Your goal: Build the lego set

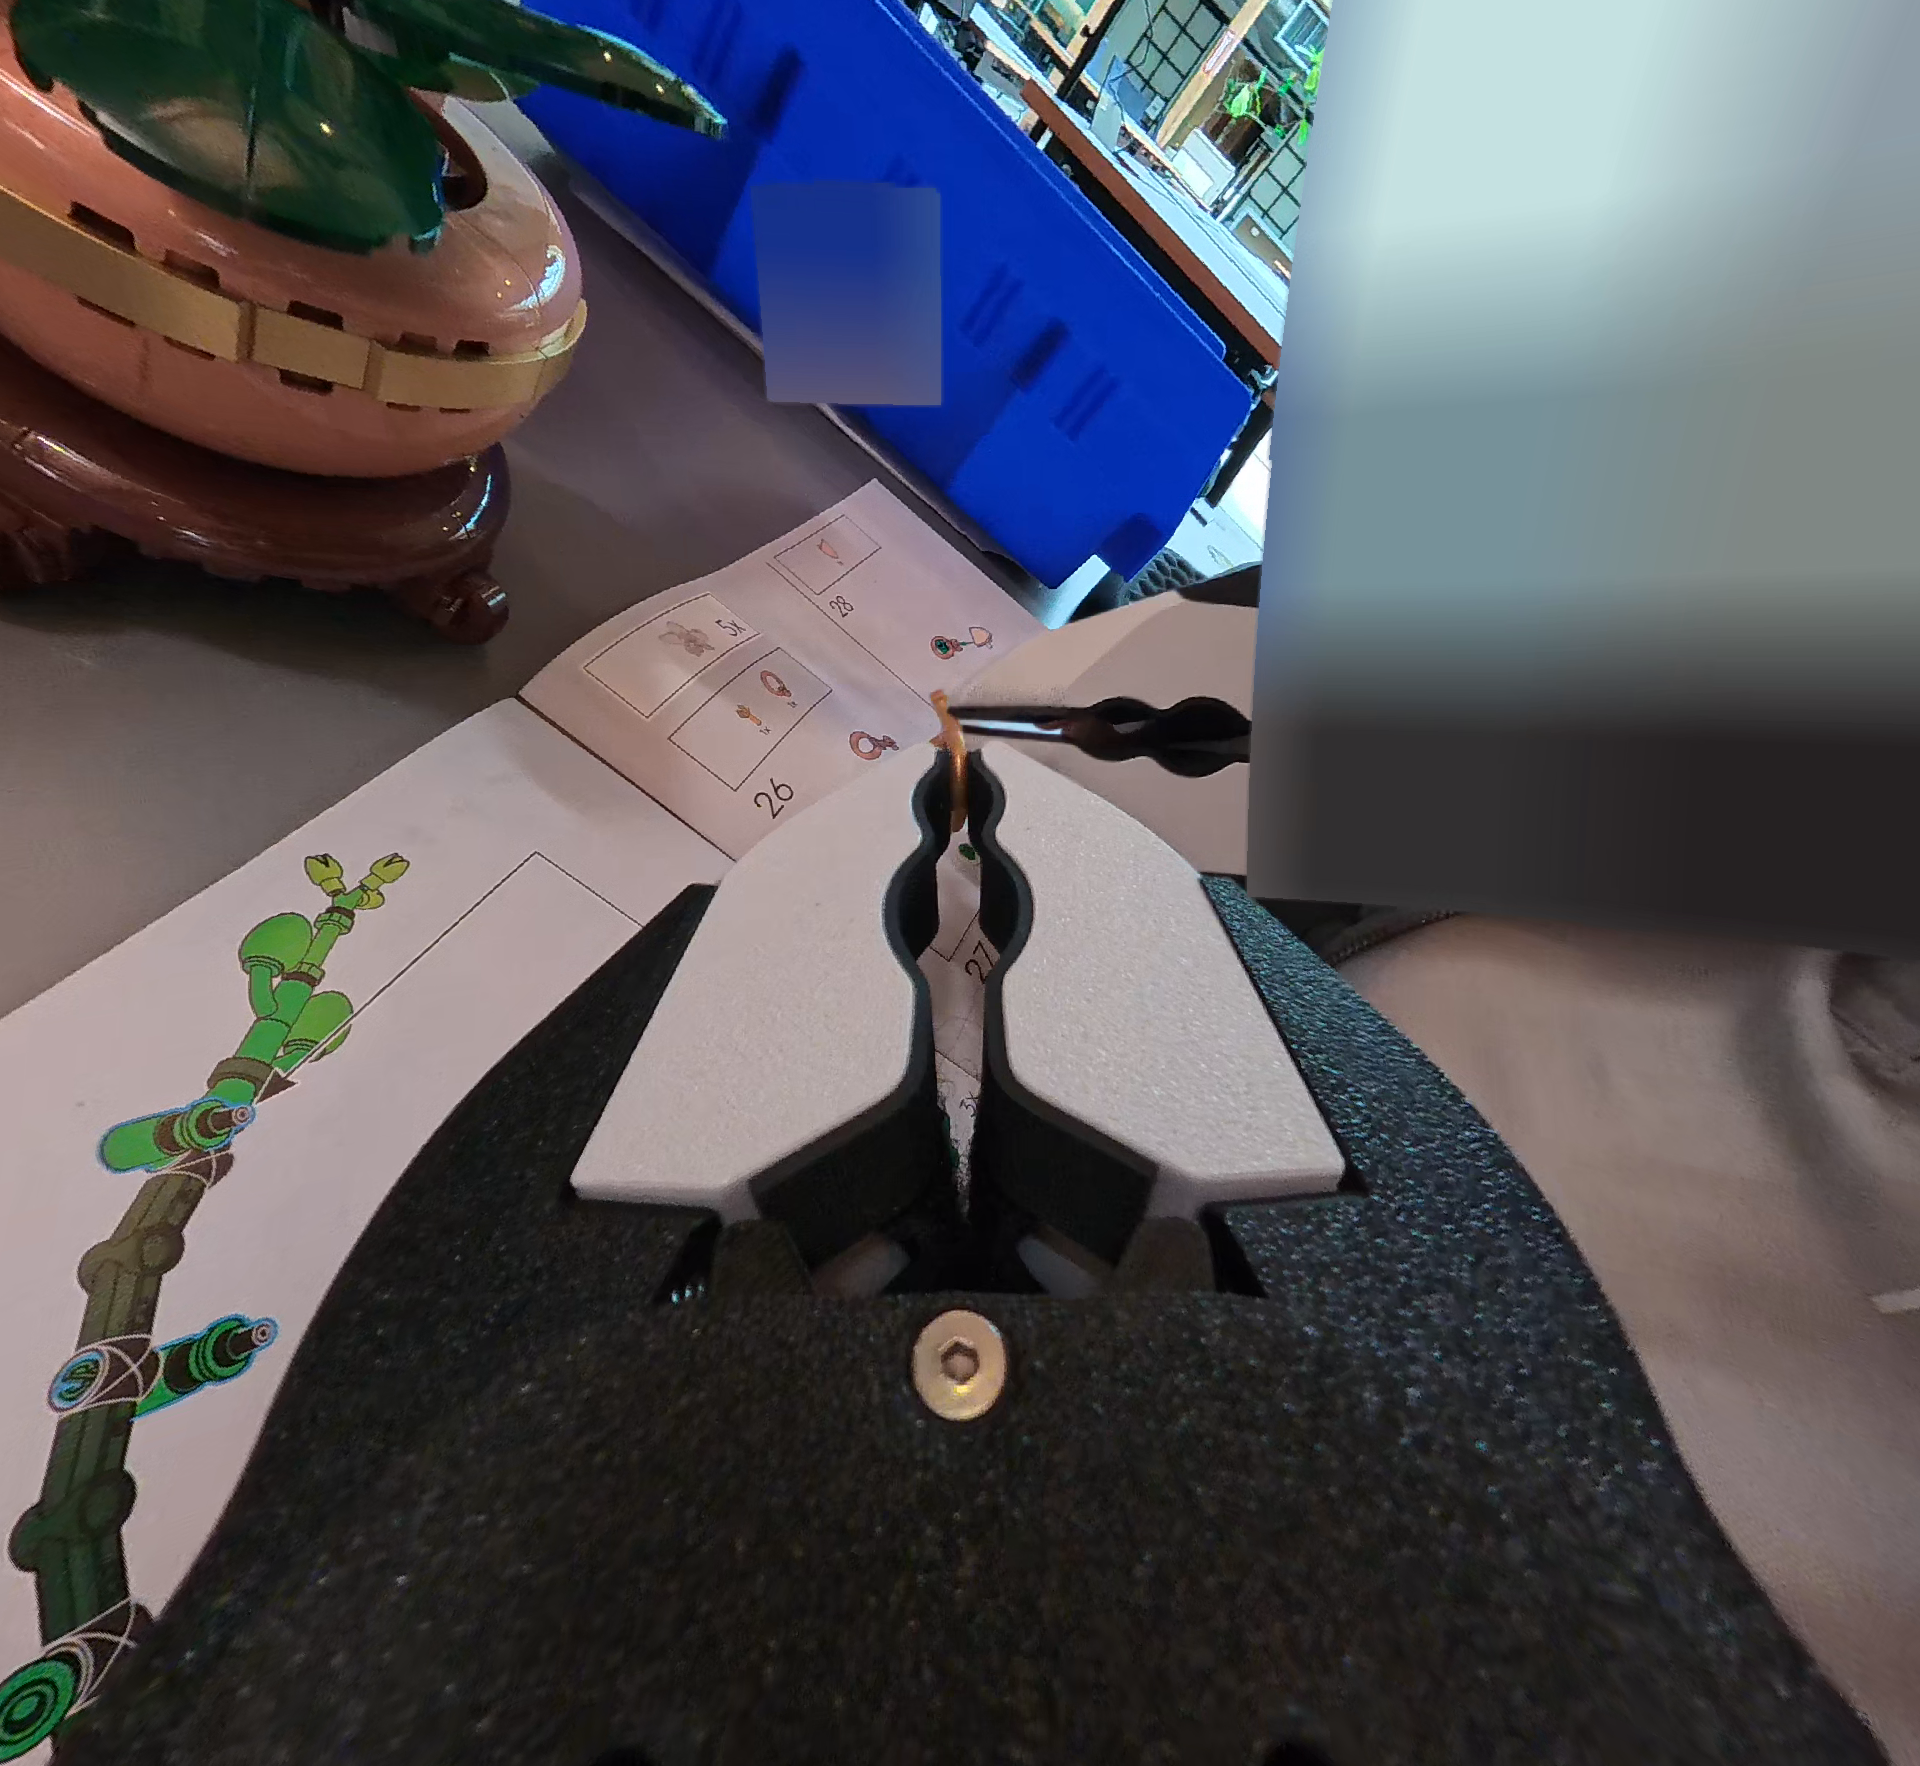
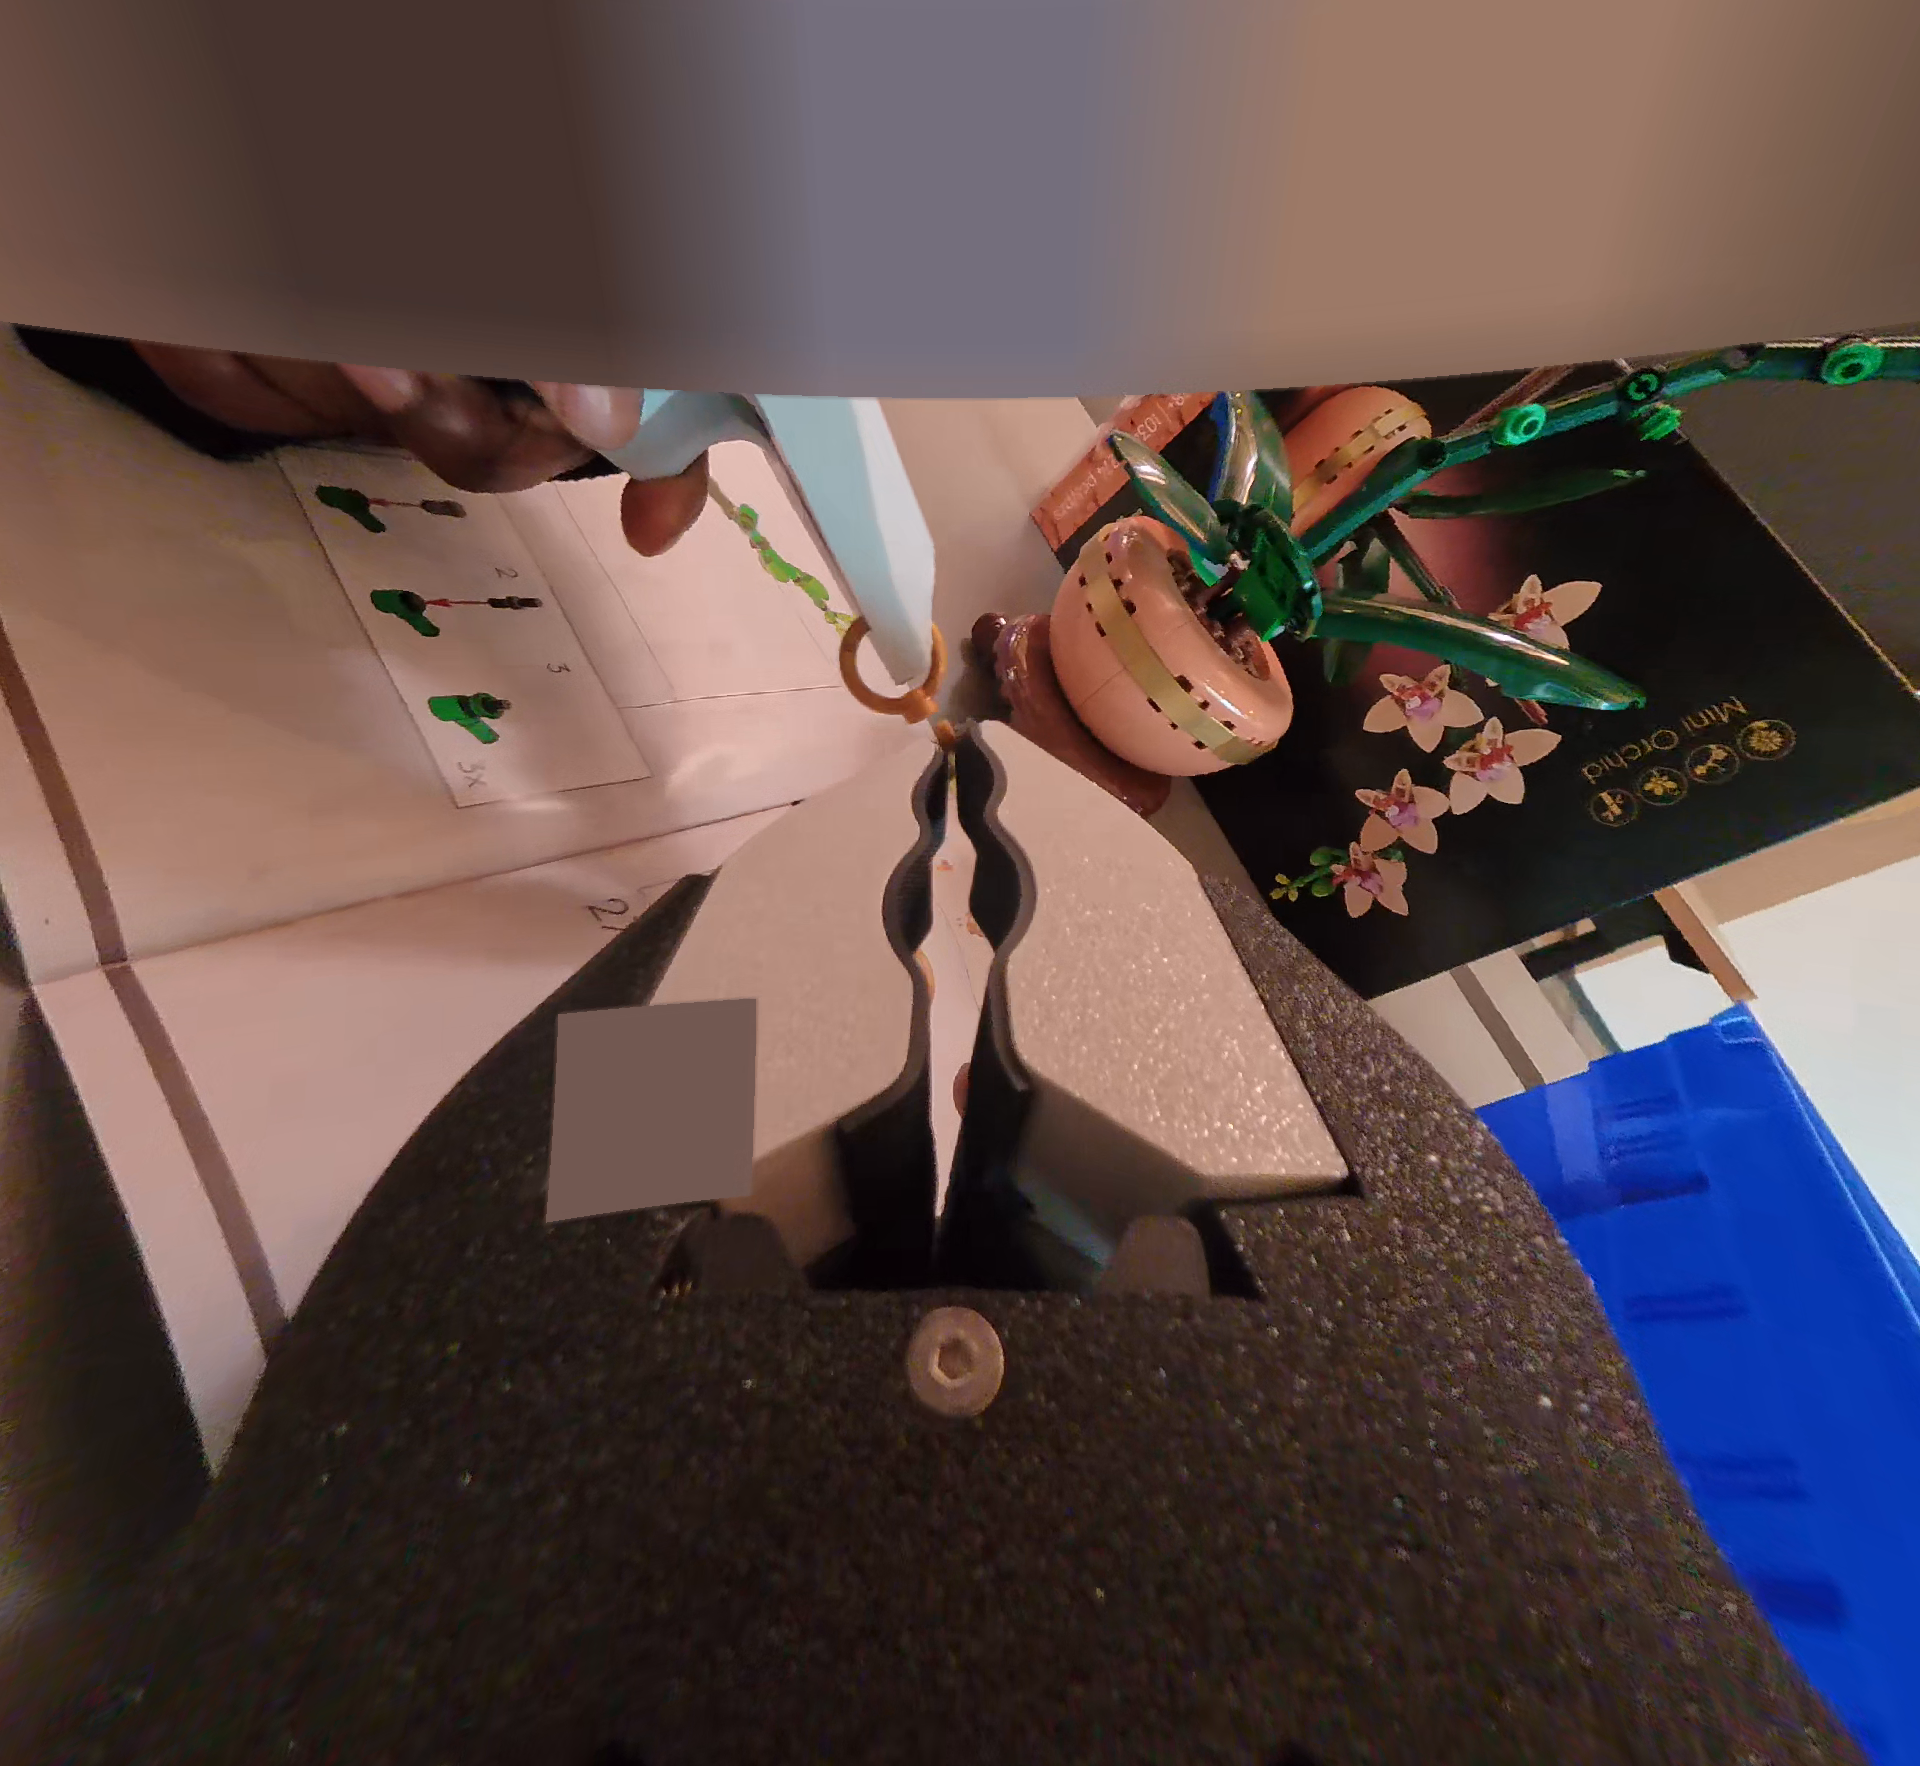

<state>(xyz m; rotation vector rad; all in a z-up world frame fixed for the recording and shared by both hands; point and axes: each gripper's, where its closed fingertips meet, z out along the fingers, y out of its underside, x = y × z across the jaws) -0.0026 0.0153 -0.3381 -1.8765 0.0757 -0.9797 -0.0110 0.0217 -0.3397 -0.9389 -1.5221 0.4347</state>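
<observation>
My left gripper [image 1: 956, 760] is shut on a tan ring piece [image 1: 957, 794], held edge-on at its tips above the open instruction booklet [image 1: 343, 895]. My right gripper [image 2: 951, 748] is shut on a tiny orange piece [image 2: 947, 732]. It meets the ring [image 2: 871, 700] from the side, and the orange piece touches a small nub on the ring's rim. The right gripper's black tips [image 1: 971, 719] show in the left wrist view, and the left gripper's pale finger [image 2: 883, 563] shows in the right wrist view. The built pink pot with green leaves [image 1: 260, 334] stands just beyond.
A blue bin [image 1: 883, 158] sits behind the booklet and also shows at the right [image 2: 1714, 1249]. The dark set box [image 2: 1558, 729] lies beside the pot [image 2: 1164, 667]. A green stem with studs [image 2: 1621, 397] reaches over the box. A hand [image 2: 416, 428] holds the left gripper. The tips of both grippers are at nearly the same place. The pot [image 2: 1164, 667] is about 9 cm from both grippers' fingertips. It is also in sight in the left wrist view [image 1: 494, 314].
</observation>
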